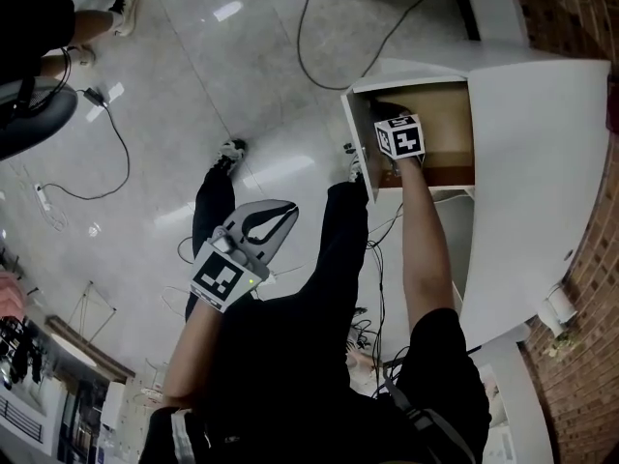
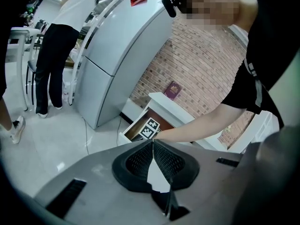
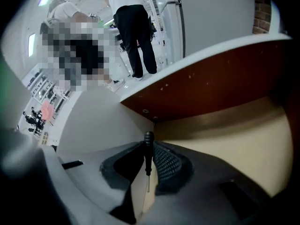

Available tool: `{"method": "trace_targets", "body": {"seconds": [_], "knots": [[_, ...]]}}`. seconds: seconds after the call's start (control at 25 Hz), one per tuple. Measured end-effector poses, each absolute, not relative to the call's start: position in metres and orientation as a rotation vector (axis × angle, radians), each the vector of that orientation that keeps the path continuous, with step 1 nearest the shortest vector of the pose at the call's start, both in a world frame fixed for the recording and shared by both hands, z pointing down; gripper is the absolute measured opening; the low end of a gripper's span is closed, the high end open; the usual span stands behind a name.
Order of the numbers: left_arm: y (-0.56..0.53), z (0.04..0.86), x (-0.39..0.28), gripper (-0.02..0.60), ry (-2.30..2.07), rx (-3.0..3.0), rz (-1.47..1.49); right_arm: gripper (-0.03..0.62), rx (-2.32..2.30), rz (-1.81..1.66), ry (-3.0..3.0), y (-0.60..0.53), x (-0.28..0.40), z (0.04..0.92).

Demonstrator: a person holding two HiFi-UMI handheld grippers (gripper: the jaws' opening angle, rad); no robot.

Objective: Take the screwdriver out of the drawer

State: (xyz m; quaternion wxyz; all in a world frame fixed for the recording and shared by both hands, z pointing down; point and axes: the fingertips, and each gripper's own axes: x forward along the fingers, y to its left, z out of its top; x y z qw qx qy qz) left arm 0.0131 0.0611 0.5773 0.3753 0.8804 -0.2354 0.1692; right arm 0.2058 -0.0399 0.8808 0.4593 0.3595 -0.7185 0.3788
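1. The drawer stands open at about 1 o'clock in the head view. The right gripper is reached down into it, with the brown wall and the pale bottom of the drawer around it.
2. The grasp seems to be done. The right jaws are closed on the screwdriver, and the mesh pads press on it from both sides.
3. The screwdriver is small and thin. It stands along the jaws, with its black handle toward 12 o'clock at the jaw tips and its fine shaft pointing to 6 o'clock, back toward the camera.
4. I judge that the lifting out is what is left, because the screwdriver is held but is inside the drawer. I cannot tell whether it is already off the drawer bottom.
5. The left gripper hangs well apart from the drawer, toward 8 o'clock from it in the head view, over the floor. Its pads meet at the tips, with nothing between them. It touches nothing and has no part in the work now.
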Motion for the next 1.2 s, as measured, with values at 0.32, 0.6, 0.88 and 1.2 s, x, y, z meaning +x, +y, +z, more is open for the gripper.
{"method": "trace_targets", "body": {"seconds": [0.32, 0.6, 0.88, 1.2], "knots": [[0.061, 0.562, 0.03, 0.018, -0.541, 2.357, 0.502, 0.114, 0.972, 0.944, -1.828, -0.017, 0.204, 0.798], [0.062, 0.522, 0.038, 0.018, -0.491, 2.401, 0.513, 0.114, 1.083, 0.918, -1.893, 0.016, 0.202, 0.702], [0.072, 0.478, 0.047, 0.018, -0.433, 2.46, 0.519, 0.114, 1.217, 0.886, -1.974, 0.046, 0.19, 0.602], [0.09, 0.439, 0.049, 0.018, -0.332, 2.508, 0.45, 0.114, 1.345, 0.75, -2.037, 0.077, 0.177, 0.503]]}}
